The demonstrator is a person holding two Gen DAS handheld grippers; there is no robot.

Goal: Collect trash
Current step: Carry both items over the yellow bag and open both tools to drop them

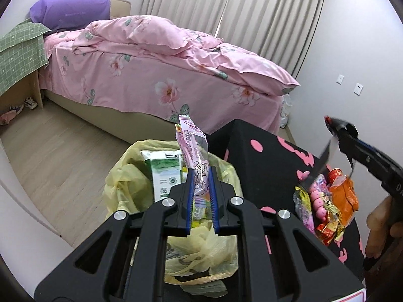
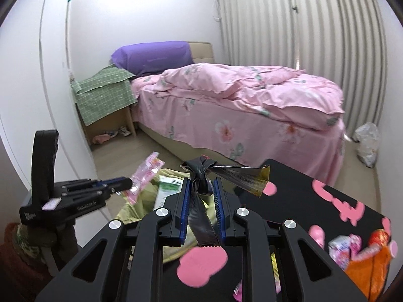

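My left gripper is shut on a pink snack wrapper and holds it upright over the bin lined with a yellow bag. A green-and-white carton lies inside the bag. My right gripper is shut on a crumpled silver-black wrapper with a gold edge, above the black table with pink shapes. The left gripper with the pink wrapper also shows in the right wrist view. A pile of wrappers in pink, orange and red lies on the table.
A bed with a pink floral duvet stands behind the bin. A nightstand under a green cloth is at the left. A clear plastic bag sits on the floor by the curtain. Wood floor lies left of the bin.
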